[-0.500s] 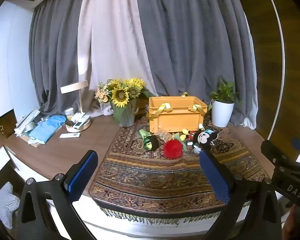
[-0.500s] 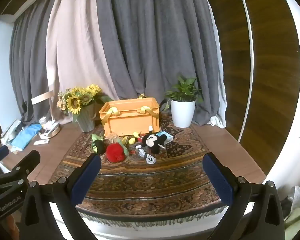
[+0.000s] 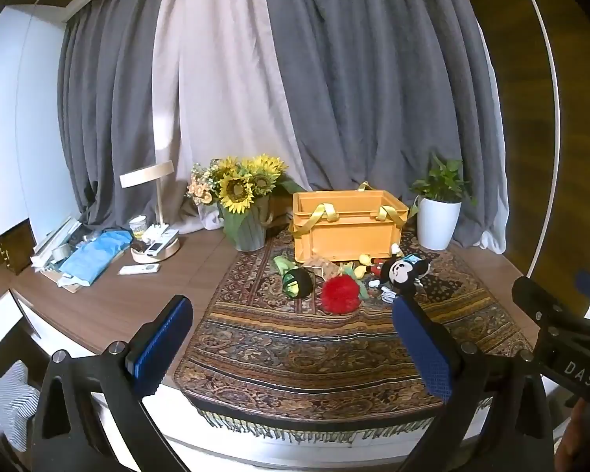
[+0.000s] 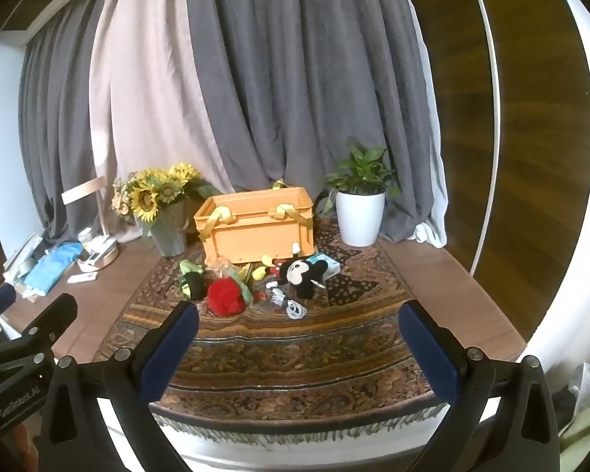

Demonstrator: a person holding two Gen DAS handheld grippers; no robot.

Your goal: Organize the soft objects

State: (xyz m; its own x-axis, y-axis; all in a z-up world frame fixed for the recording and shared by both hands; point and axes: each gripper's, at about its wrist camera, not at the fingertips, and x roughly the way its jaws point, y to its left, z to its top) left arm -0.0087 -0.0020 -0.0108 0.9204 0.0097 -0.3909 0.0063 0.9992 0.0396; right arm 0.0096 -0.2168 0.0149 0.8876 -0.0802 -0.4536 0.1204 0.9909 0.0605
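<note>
An orange crate (image 3: pixel 348 222) (image 4: pixel 257 226) with yellow strap handles stands on a patterned rug (image 3: pixel 334 338) (image 4: pixel 295 346). In front of it lie soft toys: a red fuzzy ball (image 3: pixel 340 294) (image 4: pixel 226 297), a black and green plush (image 3: pixel 297 281) (image 4: pixel 192 285), a Mickey Mouse plush (image 3: pixel 403 271) (image 4: pixel 301 273) and small yellow pieces (image 3: pixel 360 271). My left gripper (image 3: pixel 291 338) is open and empty, near the rug's front edge. My right gripper (image 4: pixel 299 344) is open and empty, also short of the toys.
A sunflower vase (image 3: pixel 242 204) stands left of the crate and a white potted plant (image 3: pixel 438 212) right of it. A desk lamp (image 3: pixel 153 212), remotes and blue cloth (image 3: pixel 94 251) lie on the wooden table at left. A white cable (image 4: pixel 291 305) lies by Mickey. Curtains hang behind.
Both grippers have held almost still; the views are nearly the same. Nothing on the rug has moved.
</note>
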